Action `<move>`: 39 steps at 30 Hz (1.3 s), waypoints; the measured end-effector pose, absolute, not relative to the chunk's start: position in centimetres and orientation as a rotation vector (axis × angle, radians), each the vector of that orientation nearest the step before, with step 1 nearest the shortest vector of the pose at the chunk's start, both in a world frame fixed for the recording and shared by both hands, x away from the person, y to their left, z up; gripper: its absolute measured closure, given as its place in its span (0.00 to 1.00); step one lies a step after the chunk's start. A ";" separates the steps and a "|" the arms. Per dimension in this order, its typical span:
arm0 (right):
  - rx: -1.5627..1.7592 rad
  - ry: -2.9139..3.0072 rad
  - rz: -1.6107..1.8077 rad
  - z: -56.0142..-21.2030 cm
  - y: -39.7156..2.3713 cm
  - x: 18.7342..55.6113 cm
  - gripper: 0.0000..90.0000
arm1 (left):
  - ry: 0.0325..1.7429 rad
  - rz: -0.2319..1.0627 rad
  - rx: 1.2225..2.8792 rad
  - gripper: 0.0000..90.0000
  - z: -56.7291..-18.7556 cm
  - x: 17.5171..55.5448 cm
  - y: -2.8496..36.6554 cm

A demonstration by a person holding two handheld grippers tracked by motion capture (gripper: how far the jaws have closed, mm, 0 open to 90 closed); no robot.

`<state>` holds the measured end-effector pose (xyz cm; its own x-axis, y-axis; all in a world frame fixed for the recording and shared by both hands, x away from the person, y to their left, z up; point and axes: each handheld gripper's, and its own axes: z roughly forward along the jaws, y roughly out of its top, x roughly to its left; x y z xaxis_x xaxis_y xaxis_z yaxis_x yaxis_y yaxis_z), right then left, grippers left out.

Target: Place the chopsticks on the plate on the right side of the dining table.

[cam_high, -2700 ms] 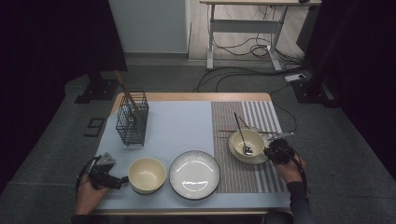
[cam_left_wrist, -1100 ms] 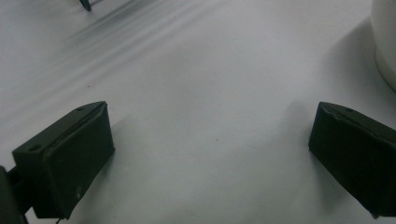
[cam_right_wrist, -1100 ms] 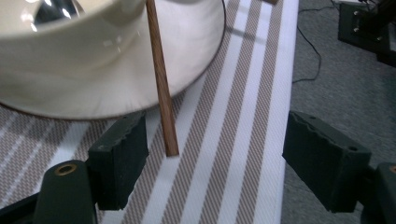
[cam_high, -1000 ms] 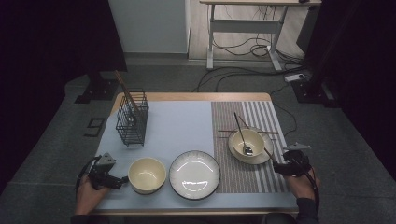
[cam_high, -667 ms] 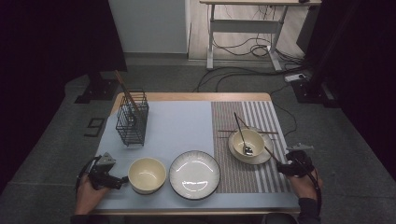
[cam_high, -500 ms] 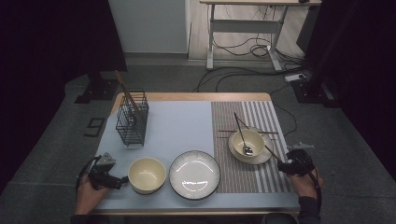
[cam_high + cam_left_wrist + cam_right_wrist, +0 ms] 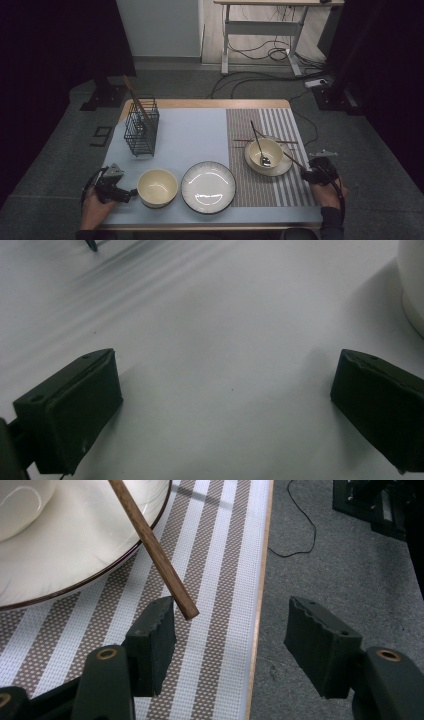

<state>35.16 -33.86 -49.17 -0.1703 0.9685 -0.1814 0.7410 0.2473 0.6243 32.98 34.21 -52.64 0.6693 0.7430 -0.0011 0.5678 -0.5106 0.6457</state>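
Chopstick (image 7: 150, 545), a brown wooden stick, runs in the right gripper view from the top centre down to just right of the inner jaw, its blunt end lying between the two jaws but close against the left one; its upper part crosses the rim of the cream saucer (image 7: 75, 555) at upper left, above the striped placemat (image 7: 220, 580). The right gripper (image 7: 230, 630) has just been closing its jaws, which stand partly open with the stick's tip between them and not yet pinched. In the high view this right gripper (image 7: 312, 175) sits at lower right beside the saucer holding a small bowl (image 7: 265, 152) and spoon (image 7: 260, 145). At lower left the left gripper (image 7: 127, 192) rests just beside a cream bowl (image 7: 157, 187), jaws spread wide and holding nothing
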 end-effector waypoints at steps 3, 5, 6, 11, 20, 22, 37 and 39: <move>1.558 1.974 0.549 -49.1 -34.0 35.2 0.42 | 1.007 0.367 2.261 0.00 -52.6 33.0 34.2; 1.562 1.984 0.547 -49.2 -34.0 35.2 0.44 | 1.007 0.367 2.261 0.00 -52.6 33.0 34.2; 1.563 1.986 0.545 -49.2 -34.0 35.2 0.44 | 1.007 0.367 2.261 0.00 -52.6 33.0 34.2; 1.579 1.990 0.558 -49.1 -34.2 35.2 0.50 | 1.007 0.367 2.261 0.00 -52.6 33.0 34.2; 1.602 2.012 0.554 -49.3 -34.4 36.0 0.61 | 1.007 0.367 2.261 0.00 -52.6 33.0 34.2; 1.611 2.021 0.561 -49.3 -34.4 36.2 0.63 | 1.007 0.367 2.261 0.00 -52.6 33.0 34.2; 1.620 2.037 0.548 -49.3 -34.6 37.3 0.74 | 1.007 0.367 2.261 0.00 -52.6 33.0 34.2; 1.614 2.037 0.544 -49.3 -34.6 37.4 0.74 | 1.007 0.367 2.261 0.00 -52.6 33.0 34.2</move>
<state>37.44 -34.61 -49.34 -0.1877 0.9743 -0.1243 0.7826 0.2248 0.5805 32.98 34.21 -52.64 0.6692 0.7431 -0.0014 0.5681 -0.5104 0.6456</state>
